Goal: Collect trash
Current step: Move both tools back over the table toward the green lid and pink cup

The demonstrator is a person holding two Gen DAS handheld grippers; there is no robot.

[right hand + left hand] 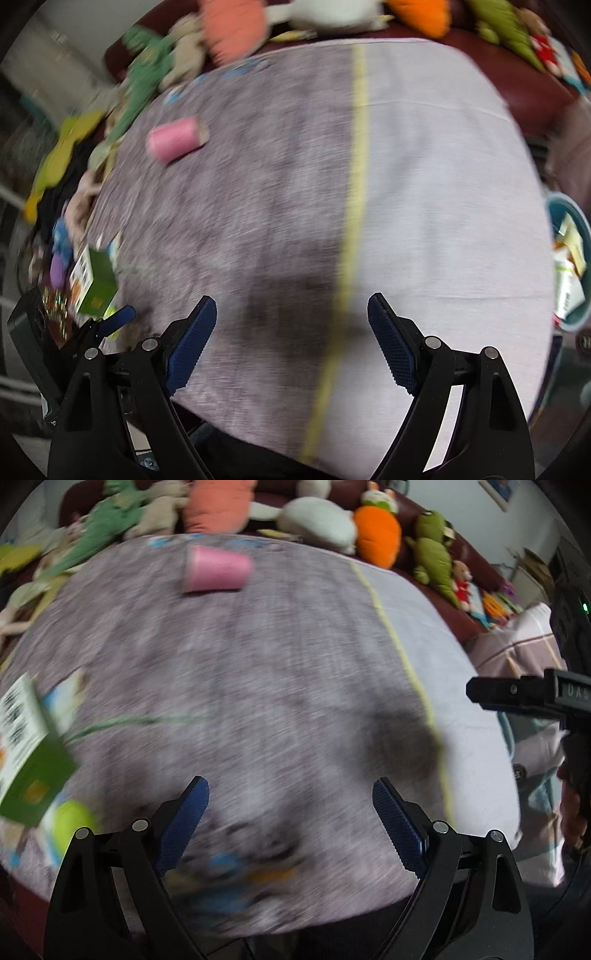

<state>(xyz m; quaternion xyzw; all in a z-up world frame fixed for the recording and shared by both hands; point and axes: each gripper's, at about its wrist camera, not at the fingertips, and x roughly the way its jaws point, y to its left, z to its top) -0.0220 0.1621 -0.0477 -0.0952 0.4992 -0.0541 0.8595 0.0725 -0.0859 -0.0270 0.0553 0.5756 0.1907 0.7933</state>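
Observation:
A pink paper cup (218, 568) lies on its side at the far part of the grey-purple cloth; it also shows in the right wrist view (175, 138). A green and white carton (29, 753) stands at the left edge of the cloth, also seen in the right wrist view (94, 284). My left gripper (291, 819) is open and empty above the near edge of the cloth. My right gripper (291, 336) is open and empty near the yellow stripe (351, 221). Both views are motion-blurred.
Plush toys (376, 535) line a dark red sofa (476, 554) behind the cloth. A teal bin (569, 266) holding packaging stands at the right. The right gripper's body (532, 694) shows at the right of the left wrist view. Coloured clutter (59, 258) lies at the left.

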